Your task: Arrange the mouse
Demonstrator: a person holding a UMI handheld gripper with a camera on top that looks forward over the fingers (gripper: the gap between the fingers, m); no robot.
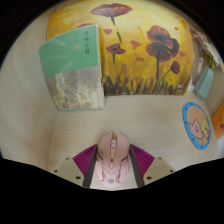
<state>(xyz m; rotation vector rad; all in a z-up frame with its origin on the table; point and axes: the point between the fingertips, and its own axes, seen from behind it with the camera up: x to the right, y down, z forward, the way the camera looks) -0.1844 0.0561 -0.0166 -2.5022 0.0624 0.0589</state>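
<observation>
Pink and rounded, the mouse (109,163) sits between the gripper (111,166) fingers, its smooth glossy shell flanked by ribbed magenta pads (82,159) that appear to pinch it from both sides. It lies on a pale wood-grain table (110,115) with open surface ahead. Far left, a green book (72,68) leans upright; behind it stands a painting (130,45) of red poppies on yellow. Right, a round blue-rimmed disc (197,125) lies flat near the table's edge.
</observation>
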